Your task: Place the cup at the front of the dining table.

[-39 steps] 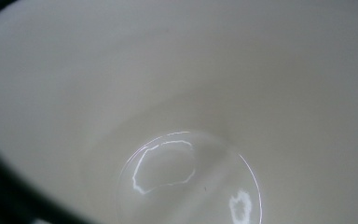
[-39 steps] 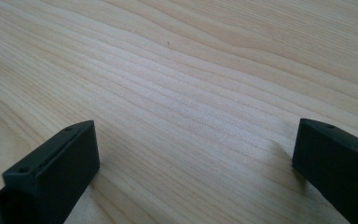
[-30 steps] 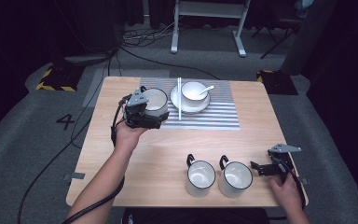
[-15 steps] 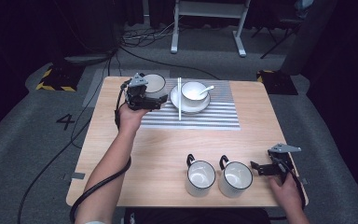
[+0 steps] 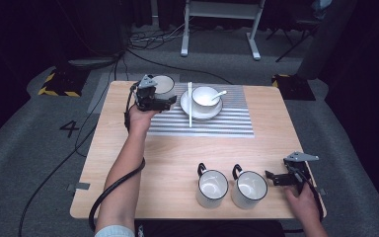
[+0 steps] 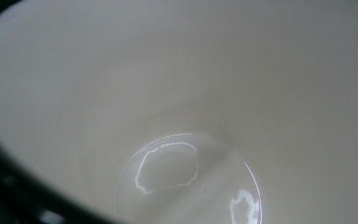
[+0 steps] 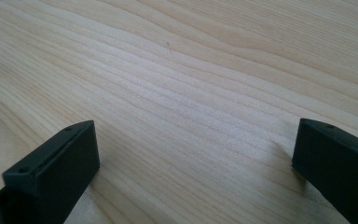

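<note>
My left gripper [image 5: 162, 98] is at the far left of the striped mat [image 5: 227, 123], shut on the rim of a white cup [image 5: 164, 85] and holding it off the table. In the left gripper view the cup's glossy, empty inside [image 6: 191, 93] is very close to the camera. My right gripper [image 5: 271, 177] rests low at the front right of the wooden table [image 5: 143, 163], open. Its two black jaws stand wide apart over bare wood [image 7: 196, 149] with nothing between them. It points at the nearer of two white mugs [image 5: 249, 186].
A white bowl [image 5: 205, 96] with a spoon sits on a plate [image 5: 216, 112] on the mat. White chopsticks [image 5: 189, 106] lie just left of the plate. A second mug [image 5: 212, 185] stands left of the first, near the front edge.
My left gripper has carried the white cup away from me toward the mat's far left corner. The right gripper has stayed where it was.
</note>
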Available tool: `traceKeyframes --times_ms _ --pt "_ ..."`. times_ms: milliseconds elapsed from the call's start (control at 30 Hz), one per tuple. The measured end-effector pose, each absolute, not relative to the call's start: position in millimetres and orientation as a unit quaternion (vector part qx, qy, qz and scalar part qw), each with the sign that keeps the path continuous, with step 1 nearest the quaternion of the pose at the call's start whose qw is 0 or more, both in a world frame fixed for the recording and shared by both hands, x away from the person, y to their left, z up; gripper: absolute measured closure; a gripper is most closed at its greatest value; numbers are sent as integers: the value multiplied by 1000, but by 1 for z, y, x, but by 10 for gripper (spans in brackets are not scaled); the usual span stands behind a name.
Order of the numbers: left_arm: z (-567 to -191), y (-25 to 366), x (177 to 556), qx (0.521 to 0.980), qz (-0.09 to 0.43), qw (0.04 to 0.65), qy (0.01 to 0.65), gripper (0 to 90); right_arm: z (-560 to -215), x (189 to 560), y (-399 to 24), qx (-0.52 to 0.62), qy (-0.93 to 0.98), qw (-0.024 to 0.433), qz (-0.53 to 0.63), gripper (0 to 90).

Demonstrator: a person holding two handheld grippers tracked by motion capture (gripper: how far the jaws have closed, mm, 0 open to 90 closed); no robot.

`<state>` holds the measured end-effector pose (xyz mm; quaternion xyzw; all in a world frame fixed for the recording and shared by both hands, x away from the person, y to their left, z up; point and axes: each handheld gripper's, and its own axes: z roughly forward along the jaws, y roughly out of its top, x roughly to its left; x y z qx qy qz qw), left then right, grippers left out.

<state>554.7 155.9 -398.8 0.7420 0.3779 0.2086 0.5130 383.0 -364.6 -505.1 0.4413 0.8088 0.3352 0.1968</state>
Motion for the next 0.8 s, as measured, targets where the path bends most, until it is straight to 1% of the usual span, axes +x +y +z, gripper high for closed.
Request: traceKeyframes --times_ms 200,267,500,567,600,700,733,800 --pt "-409 151 567 750 204 494 390 34 -505 383 -365 441 809 197 335 4" --pt "-414 150 570 747 190 503 391 34 -505 383 -365 441 809 197 335 4" --pt "-423 149 580 751 193 490 397 34 -505 383 -365 441 809 197 335 4" --pt "-426 147 580 759 192 477 400 34 -505 383 -365 442 809 197 335 4" --pt "-429 144 582 765 195 456 411 34 -505 383 -365 442 809 197 335 4" --pt "-433 144 582 768 190 440 425 34 -505 383 -364 443 808 198 334 4" --pt "-439 143 583 760 189 446 433 34 -505 383 -364 443 808 198 334 4" --pt "-445 143 583 759 186 439 443 34 -505 383 -364 443 808 198 334 4"
